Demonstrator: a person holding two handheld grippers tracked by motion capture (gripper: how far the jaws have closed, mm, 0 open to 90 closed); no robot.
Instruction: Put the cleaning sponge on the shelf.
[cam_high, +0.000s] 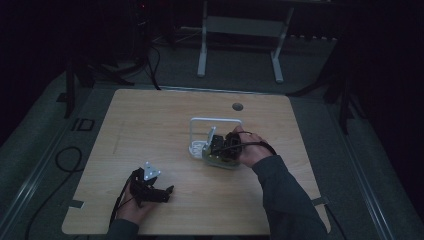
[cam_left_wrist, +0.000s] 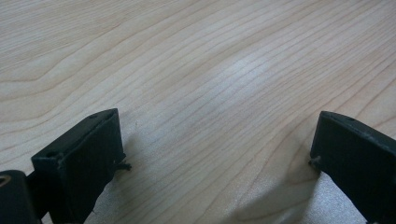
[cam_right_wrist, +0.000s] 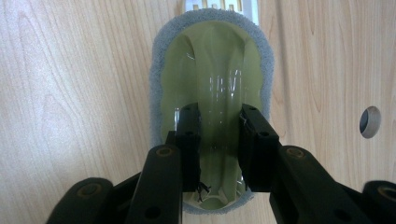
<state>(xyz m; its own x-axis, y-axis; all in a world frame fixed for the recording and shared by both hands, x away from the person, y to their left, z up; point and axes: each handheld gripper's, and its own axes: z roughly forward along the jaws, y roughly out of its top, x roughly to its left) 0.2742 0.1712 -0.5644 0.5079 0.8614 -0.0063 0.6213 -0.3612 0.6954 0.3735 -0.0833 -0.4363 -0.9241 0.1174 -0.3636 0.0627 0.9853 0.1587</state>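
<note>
Green glossy scrubber (cam_right_wrist: 212, 70), grey-rimmed, pinched by right gripper (cam_right_wrist: 219, 140) fingers; left gripper (cam_left_wrist: 219, 154) fingers spread.

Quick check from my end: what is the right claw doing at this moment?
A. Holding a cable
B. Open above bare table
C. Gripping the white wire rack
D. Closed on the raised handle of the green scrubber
D: in the right gripper view the right claw has its jaws pressed against both sides of the green scrubber's raised handle.
</note>
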